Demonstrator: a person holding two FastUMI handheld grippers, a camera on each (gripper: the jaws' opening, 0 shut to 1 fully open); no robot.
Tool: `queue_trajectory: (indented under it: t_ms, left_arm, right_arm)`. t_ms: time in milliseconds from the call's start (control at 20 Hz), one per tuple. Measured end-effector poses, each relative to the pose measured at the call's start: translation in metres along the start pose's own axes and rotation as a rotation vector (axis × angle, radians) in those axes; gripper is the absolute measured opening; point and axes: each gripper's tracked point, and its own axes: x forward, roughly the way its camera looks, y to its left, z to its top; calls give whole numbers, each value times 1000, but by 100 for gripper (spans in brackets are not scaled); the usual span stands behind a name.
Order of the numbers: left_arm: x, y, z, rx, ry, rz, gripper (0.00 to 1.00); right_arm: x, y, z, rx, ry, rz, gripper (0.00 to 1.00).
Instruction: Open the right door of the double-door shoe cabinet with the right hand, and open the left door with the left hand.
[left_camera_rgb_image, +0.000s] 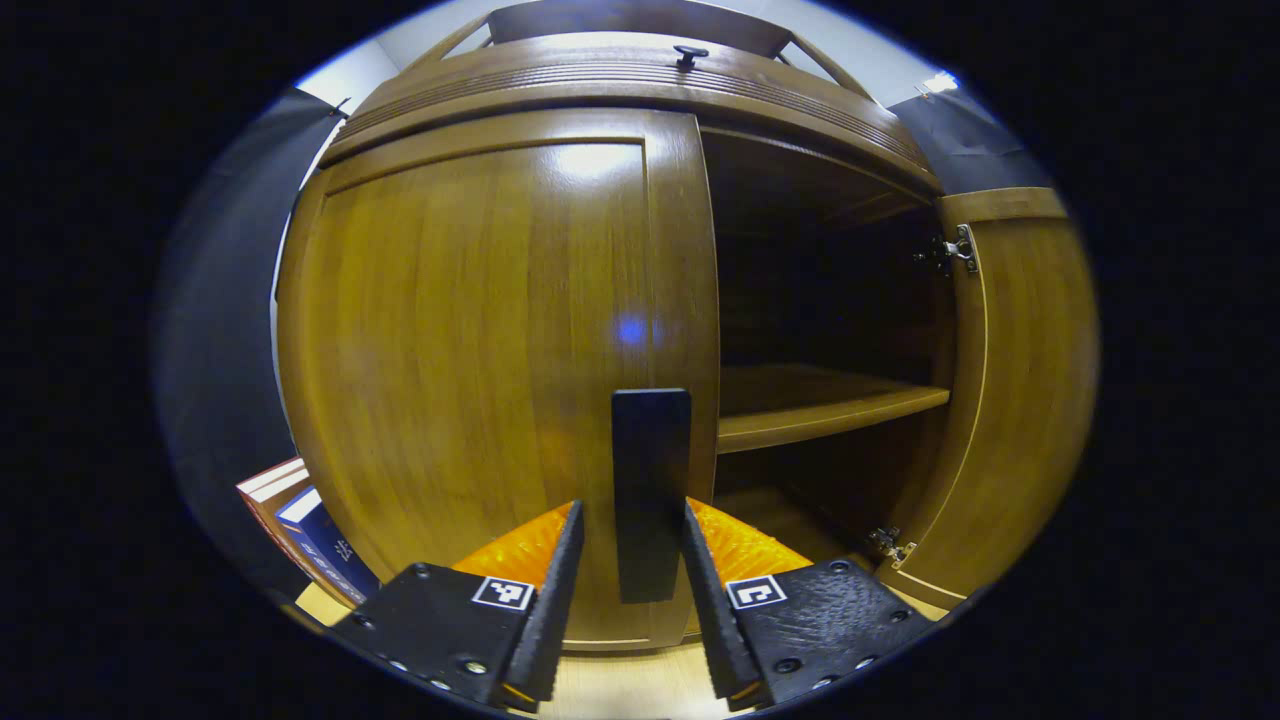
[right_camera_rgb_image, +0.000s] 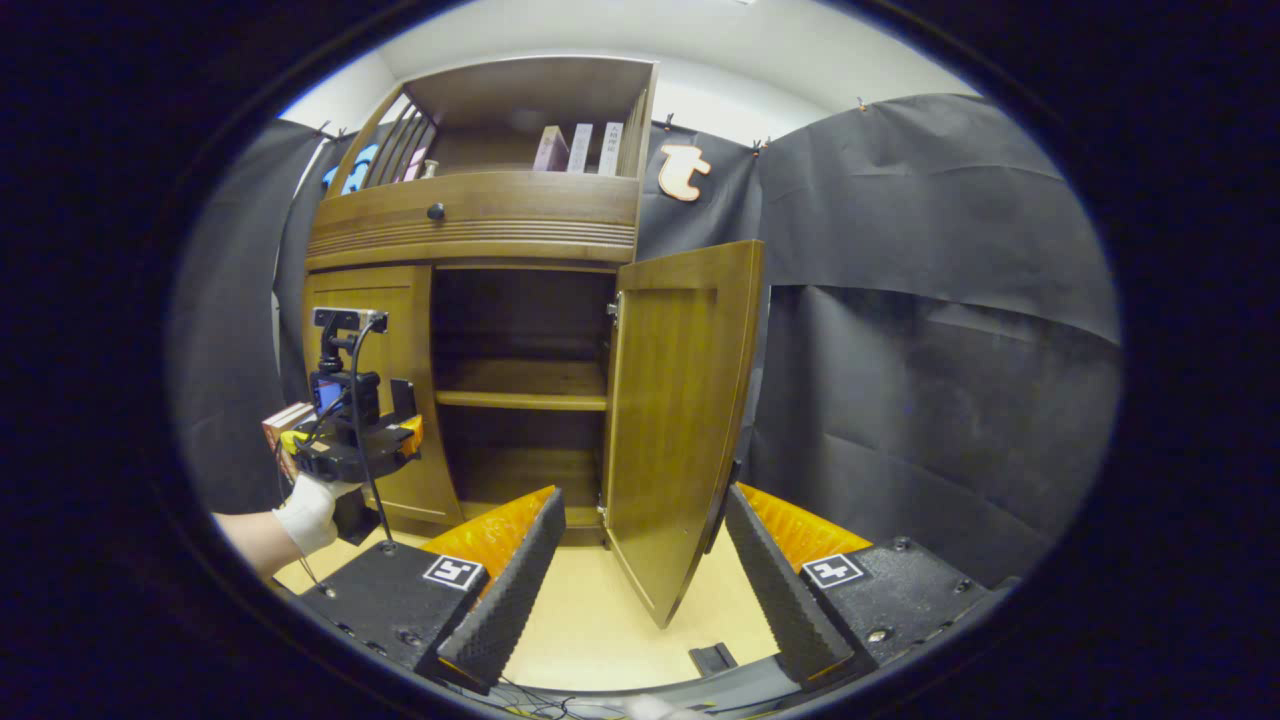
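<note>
The wooden shoe cabinet (right_camera_rgb_image: 480, 215) stands ahead. Its left door (left_camera_rgb_image: 480, 350) is closed. A black vertical handle (left_camera_rgb_image: 651, 470) on that door stands between the fingers of my left gripper (left_camera_rgb_image: 632, 510), which is open around it; a narrow gap shows on the handle's left side. The right door (right_camera_rgb_image: 680, 400) is swung wide open, showing a shelf (right_camera_rgb_image: 522, 385) inside. My right gripper (right_camera_rgb_image: 642, 495) is open, with the door's lower edge between its fingers but apart from them. In the right gripper view the left gripper (right_camera_rgb_image: 350, 440) is held by a gloved hand (right_camera_rgb_image: 305, 515) at the left door.
A drawer with a dark knob (left_camera_rgb_image: 690, 52) runs above the doors. Books (right_camera_rgb_image: 580, 148) stand on the open top shelf, and more books (left_camera_rgb_image: 310, 530) lean left of the cabinet. A small black piece (right_camera_rgb_image: 712, 658) and cables lie on the pale floor (right_camera_rgb_image: 600, 620).
</note>
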Motion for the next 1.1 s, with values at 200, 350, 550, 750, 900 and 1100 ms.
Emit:
queue_trajectory:
  t_ms: [200, 350, 550, 750, 900, 1100]
  left_arm:
    - [5, -3, 0, 16, -4, 5, 23]
    - [2, -5, -1, 10, 3, -8, 26]
    - [-7, -3, -2, 7, 3, -24, 34]
    - [-26, -2, -5, 9, 8, -48, 26]
    - [-43, -1, -7, 1, 7, -74, 26]
    - [-68, 3, -10, 5, 3, -105, 26]
  right_arm:
    - [-4, -6, -5, 10, 10, -4, 100]
    - [-5, -11, -9, 24, 18, -14, 100]
    - [-9, -11, -12, 26, 14, -9, 100]
    - [-10, -2, -14, 27, 18, 19, 100]
    - [-14, 3, -16, 21, 14, 36, 100]
    - [-16, 12, -16, 15, 9, 58, 100]
